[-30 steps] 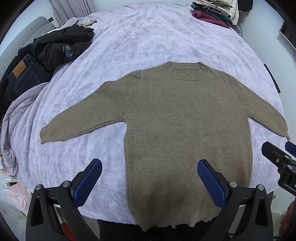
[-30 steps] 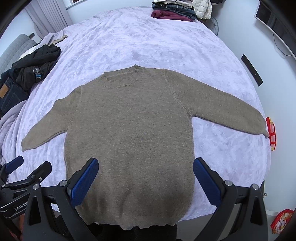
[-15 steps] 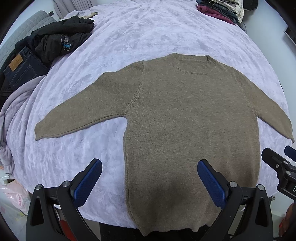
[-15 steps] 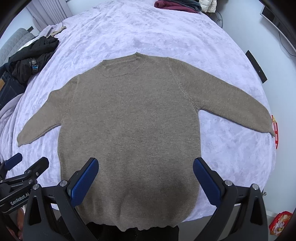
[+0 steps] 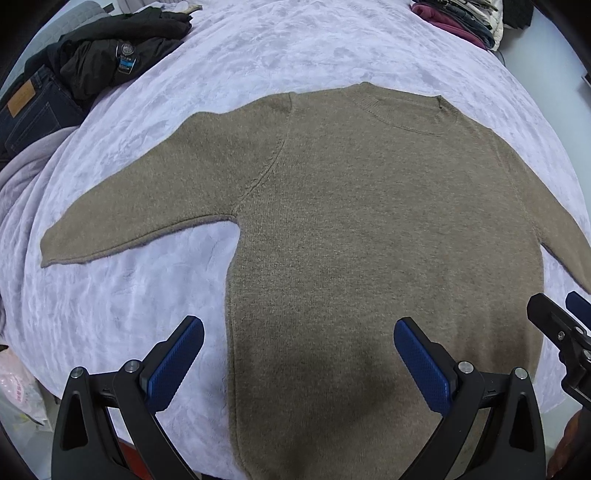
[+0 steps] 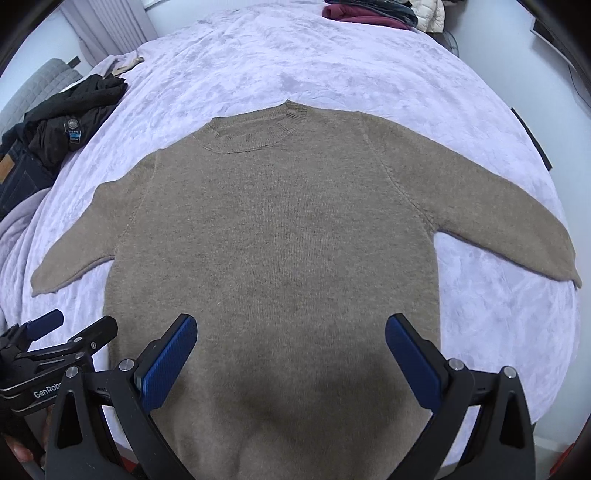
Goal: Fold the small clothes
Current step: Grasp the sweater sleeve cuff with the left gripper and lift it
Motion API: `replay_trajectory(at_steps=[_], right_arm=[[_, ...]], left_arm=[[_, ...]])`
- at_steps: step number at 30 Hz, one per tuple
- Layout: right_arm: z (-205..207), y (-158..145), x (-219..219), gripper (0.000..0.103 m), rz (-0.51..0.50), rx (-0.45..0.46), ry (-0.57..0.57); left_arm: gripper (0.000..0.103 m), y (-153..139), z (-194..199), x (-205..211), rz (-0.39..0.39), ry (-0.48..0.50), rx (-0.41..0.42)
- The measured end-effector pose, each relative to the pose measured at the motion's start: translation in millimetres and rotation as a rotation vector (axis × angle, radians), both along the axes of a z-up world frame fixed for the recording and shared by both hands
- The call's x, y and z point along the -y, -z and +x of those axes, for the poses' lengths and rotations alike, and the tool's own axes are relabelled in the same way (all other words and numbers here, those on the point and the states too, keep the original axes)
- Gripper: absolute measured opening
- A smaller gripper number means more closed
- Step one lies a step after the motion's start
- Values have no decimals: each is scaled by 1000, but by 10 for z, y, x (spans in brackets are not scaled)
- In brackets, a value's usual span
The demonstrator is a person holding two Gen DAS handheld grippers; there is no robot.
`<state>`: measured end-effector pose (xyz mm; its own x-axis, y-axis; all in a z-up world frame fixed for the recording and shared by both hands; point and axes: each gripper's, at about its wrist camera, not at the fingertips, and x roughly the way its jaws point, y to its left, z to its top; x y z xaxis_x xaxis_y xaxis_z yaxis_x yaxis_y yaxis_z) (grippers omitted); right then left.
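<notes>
Left hand-held gripper: fingers spread wide, nothing between them; it hangs above the lower left part of the sweater, not touching the knit as far as I can tell.
Right hand-held gripper: fingers just as far apart, empty, over the lower middle of the body near the hem.
What changed: over the last second both have dropped closer and moved forward; the sweater now fills far more of each view and the hem has slid out of sight under them.
What that means: I'd say this is the approach to a first grab, with no fold started yet.
Sweater: brown knit, spread flat on the bed, collar at the far end, both sleeves out to the sides.
Left sleeve: lies straight and flat, its cuff near the bed's left edge.
Right sleeve: mirrors it, with the cuff near the right edge.
Bed: lilac cover, bare beyond the collar.
Dark clothes: heaped at the far left, well apart from the sweater.
Folded stack: at the far end.
</notes>
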<state>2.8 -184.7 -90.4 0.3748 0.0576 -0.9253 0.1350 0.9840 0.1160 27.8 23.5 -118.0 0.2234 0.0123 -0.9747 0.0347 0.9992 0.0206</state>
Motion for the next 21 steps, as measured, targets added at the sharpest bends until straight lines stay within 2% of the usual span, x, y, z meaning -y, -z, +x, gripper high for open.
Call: replay_trajectory(at_steps=[5, 10, 13, 16, 18, 21], right_arm=[[109, 171, -61, 102, -10, -45, -18], [191, 266, -270, 102, -24, -41, -68], [244, 344, -417, 102, -15, -55, -96], [265, 369, -584, 102, -5, -58, -128], [279, 365, -691, 102, -1, -46, -146], [297, 386, -861, 102, 5, -39, -176]], left_arm=[[103, 210, 51, -190, -54, -62, 26], [103, 350, 168, -524, -124, -122, 67], [103, 356, 283, -1013, -161, -205, 139], [103, 377, 366, -1701, -187, -341, 217], [103, 462, 374, -2209, -245, -449, 245], [103, 679, 289, -2894, -375, -618, 260]])
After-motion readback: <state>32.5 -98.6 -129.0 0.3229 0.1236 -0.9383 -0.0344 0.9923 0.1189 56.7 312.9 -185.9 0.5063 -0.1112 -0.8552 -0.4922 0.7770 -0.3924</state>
